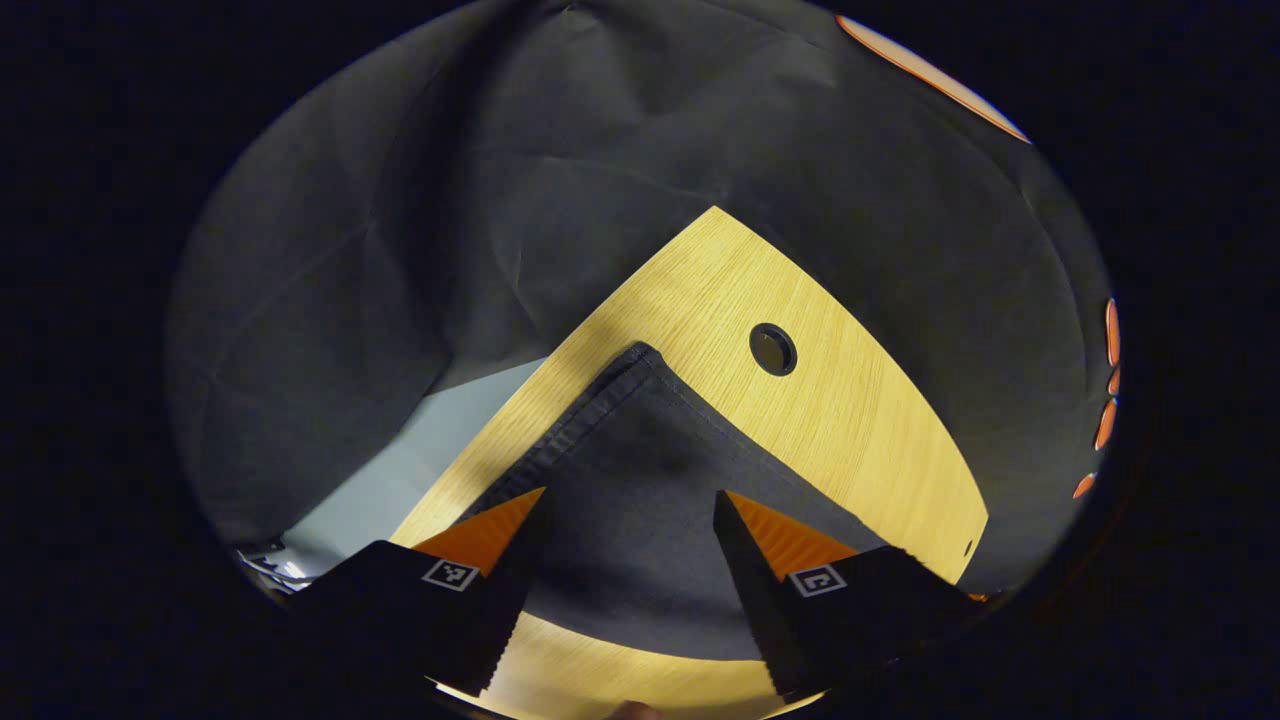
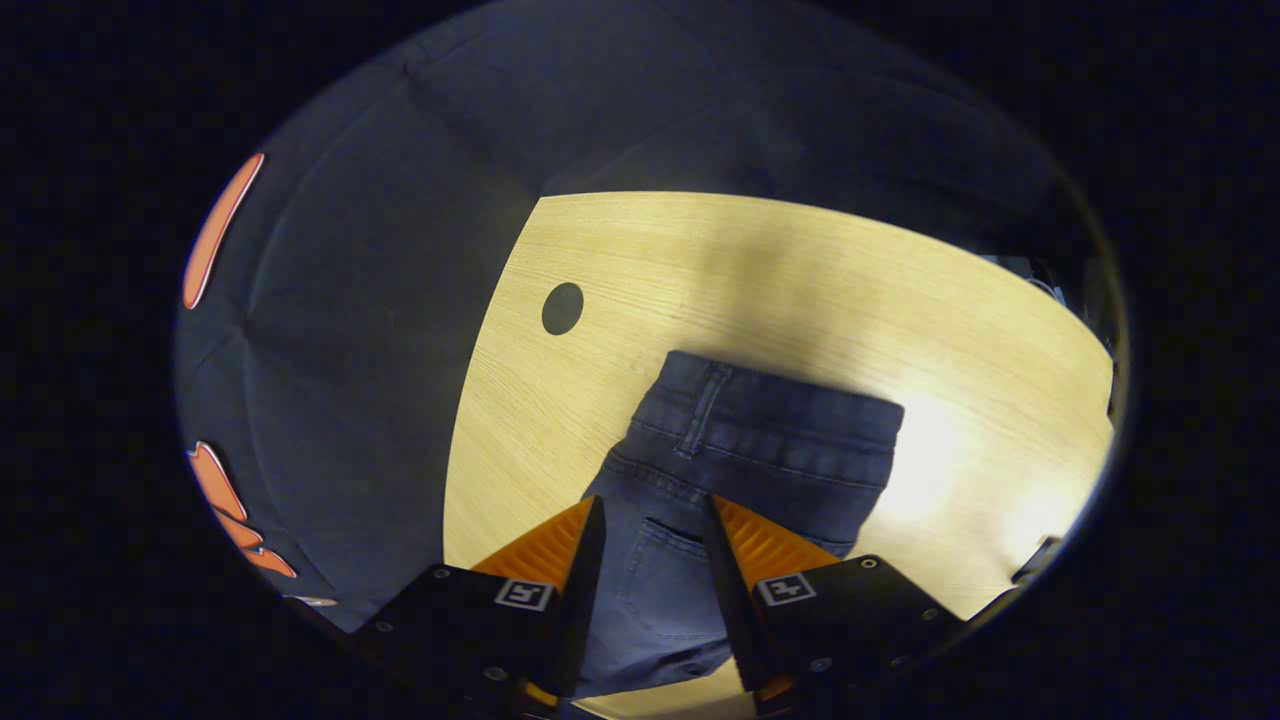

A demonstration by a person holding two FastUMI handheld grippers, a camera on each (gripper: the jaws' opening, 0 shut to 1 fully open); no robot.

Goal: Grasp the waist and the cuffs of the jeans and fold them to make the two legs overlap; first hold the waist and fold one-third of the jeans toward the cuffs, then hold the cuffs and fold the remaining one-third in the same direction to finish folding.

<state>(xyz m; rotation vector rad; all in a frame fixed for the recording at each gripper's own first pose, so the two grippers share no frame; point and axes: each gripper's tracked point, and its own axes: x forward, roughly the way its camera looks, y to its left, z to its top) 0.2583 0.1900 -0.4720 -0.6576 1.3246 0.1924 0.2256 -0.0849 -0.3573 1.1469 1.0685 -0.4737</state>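
Dark jeans (image 2: pixel 760 440) lie flat on a wooden table (image 2: pixel 800 270), one gripper above each end.

In the right gripper view the right gripper (image 2: pixel 650 520) hangs over the waist end, its fingers spread apart over the back pocket (image 2: pixel 655 585), short of the waistband and far from the table's round hole (image 2: pixel 562 308). In the left gripper view the left gripper (image 1: pixel 630 500) is spread wide above the hemmed cuff (image 1: pixel 600 400), beside that hole, gripping nothing.
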